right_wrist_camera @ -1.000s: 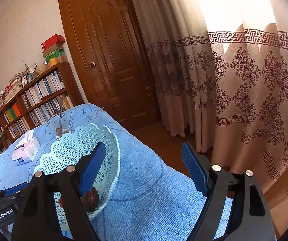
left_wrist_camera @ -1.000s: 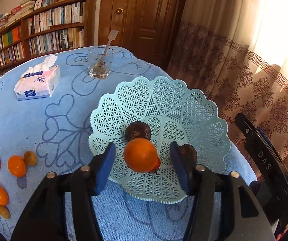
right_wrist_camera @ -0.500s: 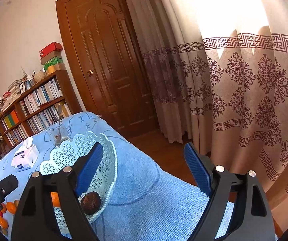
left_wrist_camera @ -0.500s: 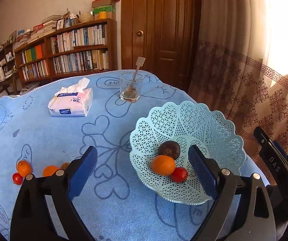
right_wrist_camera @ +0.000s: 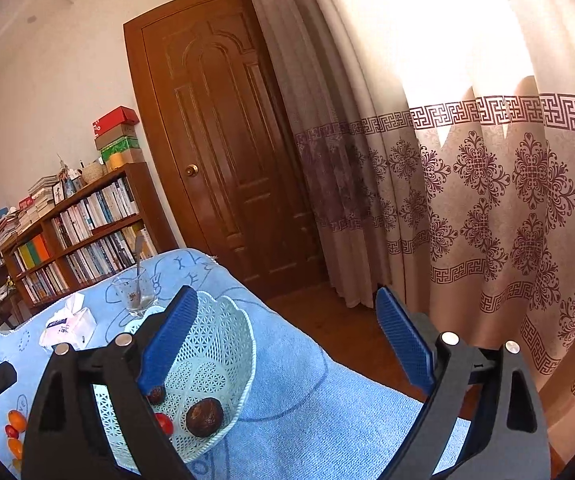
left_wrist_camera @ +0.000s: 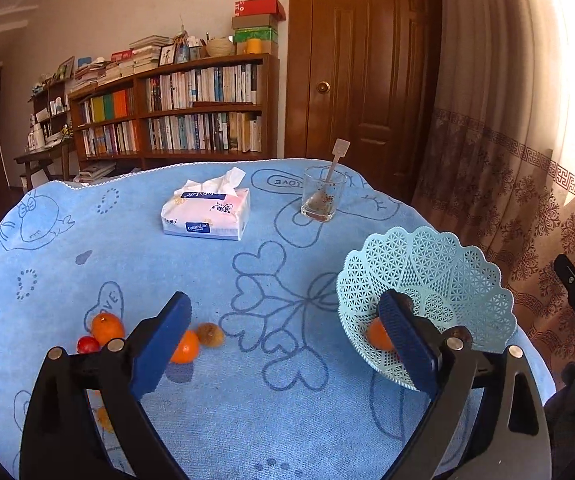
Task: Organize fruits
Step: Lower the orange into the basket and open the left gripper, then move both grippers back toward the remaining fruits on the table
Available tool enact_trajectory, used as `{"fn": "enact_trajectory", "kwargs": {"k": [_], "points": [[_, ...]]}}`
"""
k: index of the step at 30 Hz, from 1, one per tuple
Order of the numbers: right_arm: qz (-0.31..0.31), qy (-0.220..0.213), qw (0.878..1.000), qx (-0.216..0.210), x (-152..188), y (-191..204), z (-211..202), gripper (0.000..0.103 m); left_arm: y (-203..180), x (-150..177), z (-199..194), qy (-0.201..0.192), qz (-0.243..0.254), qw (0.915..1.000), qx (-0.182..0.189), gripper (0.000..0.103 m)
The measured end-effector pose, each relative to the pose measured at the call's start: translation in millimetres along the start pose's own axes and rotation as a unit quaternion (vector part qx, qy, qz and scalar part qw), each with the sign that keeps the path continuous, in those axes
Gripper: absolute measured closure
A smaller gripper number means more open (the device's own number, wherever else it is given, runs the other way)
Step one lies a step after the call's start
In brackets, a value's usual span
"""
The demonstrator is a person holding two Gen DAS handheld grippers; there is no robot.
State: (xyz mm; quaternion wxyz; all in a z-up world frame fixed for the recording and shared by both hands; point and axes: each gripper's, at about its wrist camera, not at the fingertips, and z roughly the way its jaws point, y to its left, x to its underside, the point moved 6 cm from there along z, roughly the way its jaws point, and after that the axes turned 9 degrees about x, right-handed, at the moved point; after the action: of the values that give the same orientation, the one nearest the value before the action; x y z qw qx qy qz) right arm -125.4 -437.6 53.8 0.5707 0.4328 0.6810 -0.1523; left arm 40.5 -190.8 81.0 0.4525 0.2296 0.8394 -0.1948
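A pale blue lattice basket (left_wrist_camera: 447, 268) stands on the right of the blue tablecloth. It holds an orange (left_wrist_camera: 376, 334), partly hidden behind my left gripper's right finger. My left gripper (left_wrist_camera: 283, 340) hovers over the cloth left of the basket, its jaws opening with nothing between them. Loose fruit lies by its left finger: two oranges (left_wrist_camera: 107, 326) (left_wrist_camera: 186, 351), a red tomato (left_wrist_camera: 88, 344) and a brown fruit (left_wrist_camera: 210, 334). My right gripper (right_wrist_camera: 287, 340) hangs beside the basket (right_wrist_camera: 243, 332), its jaws opening and empty. That view shows two brown fruits (right_wrist_camera: 204, 416) (right_wrist_camera: 155, 394) and a tomato (right_wrist_camera: 164, 423) inside.
A tissue pack (left_wrist_camera: 207, 210) and a glass with a spoon (left_wrist_camera: 323, 196) stand at the table's far side. Behind are a bookshelf (left_wrist_camera: 175, 116), a wooden door (right_wrist_camera: 231, 168) and patterned curtains (right_wrist_camera: 487, 200). The table edge drops off just right of the basket.
The left gripper let go of the orange into the basket, drew back and swung left, so the loose fruit now lies by it. The right gripper's jaws widened and it rose slightly.
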Motion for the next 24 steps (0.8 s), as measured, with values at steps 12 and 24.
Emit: {"fn": "enact_trajectory", "kwargs": {"k": [12, 24], "points": [[-0.046, 0.024, 0.994, -0.093, 2, 47, -30, 0.008, 85, 1, -21, -0.011, -0.056, 0.9962, -0.065, 0.009], [-0.090, 0.068, 0.982, -0.154, 17, 87, -46, 0.008, 169, 12, -22, 0.018, -0.121, 0.9881, -0.092, 0.009]]}}
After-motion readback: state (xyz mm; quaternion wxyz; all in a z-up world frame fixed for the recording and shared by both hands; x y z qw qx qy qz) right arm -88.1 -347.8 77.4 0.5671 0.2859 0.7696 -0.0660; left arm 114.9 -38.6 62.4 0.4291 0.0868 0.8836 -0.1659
